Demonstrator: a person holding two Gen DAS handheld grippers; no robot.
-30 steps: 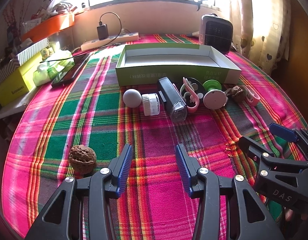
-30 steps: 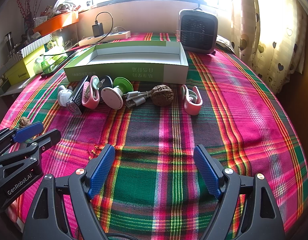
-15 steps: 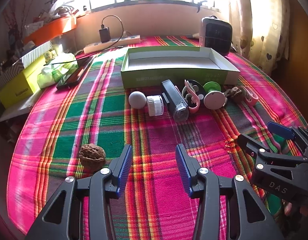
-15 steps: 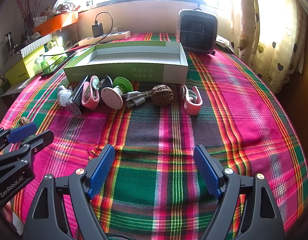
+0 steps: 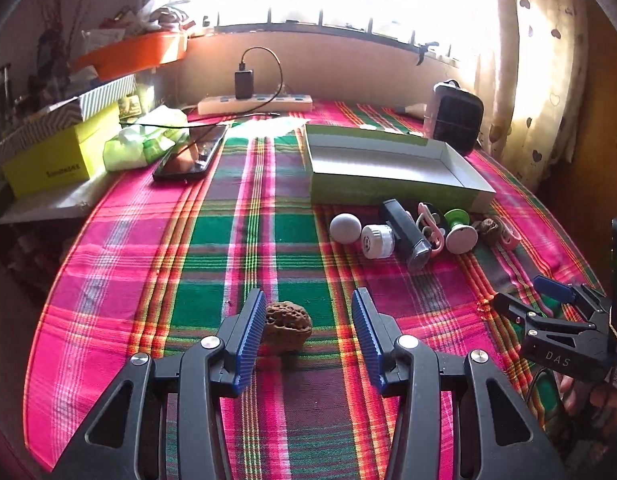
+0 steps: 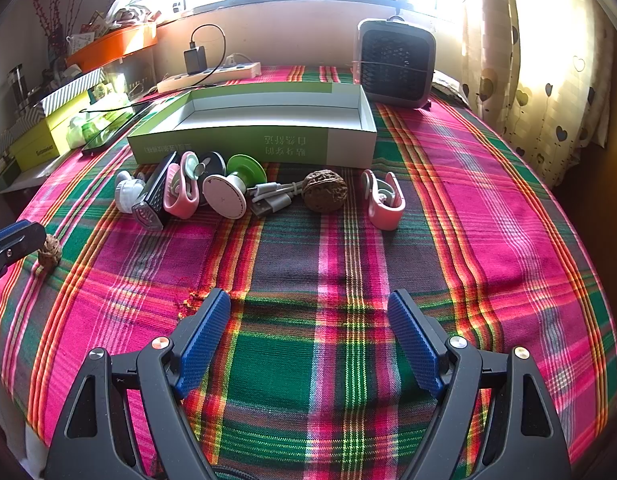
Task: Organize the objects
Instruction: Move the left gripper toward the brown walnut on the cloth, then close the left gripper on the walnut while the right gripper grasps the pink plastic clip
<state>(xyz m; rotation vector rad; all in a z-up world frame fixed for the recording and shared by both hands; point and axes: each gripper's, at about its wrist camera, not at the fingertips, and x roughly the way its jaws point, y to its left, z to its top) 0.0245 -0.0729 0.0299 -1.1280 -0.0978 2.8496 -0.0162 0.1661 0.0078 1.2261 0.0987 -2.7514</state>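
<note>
A brown walnut (image 5: 286,326) lies on the plaid cloth between the fingers of my open left gripper (image 5: 308,338), close to the left pad; contact is unclear. The same walnut (image 6: 49,252) shows small at the left edge of the right wrist view. An open green box (image 5: 392,168) stands behind a row of small items: white ball (image 5: 345,229), white cap (image 5: 378,241), black device (image 5: 406,228), pink clips, round discs, a second walnut (image 6: 323,190) and a pink clip (image 6: 382,200). My right gripper (image 6: 308,340) is open over bare cloth, well short of that row.
A black fan heater (image 6: 394,62) stands behind the box at the right. A power strip with charger (image 5: 254,100), a phone (image 5: 190,152), a yellow box (image 5: 48,160) and an orange tray (image 5: 136,52) crowd the back left. A curtain (image 6: 548,60) hangs at the right.
My left gripper has swung left and forward, so the lone walnut now sits between its fingers instead of off to the left. The right gripper has held still.
</note>
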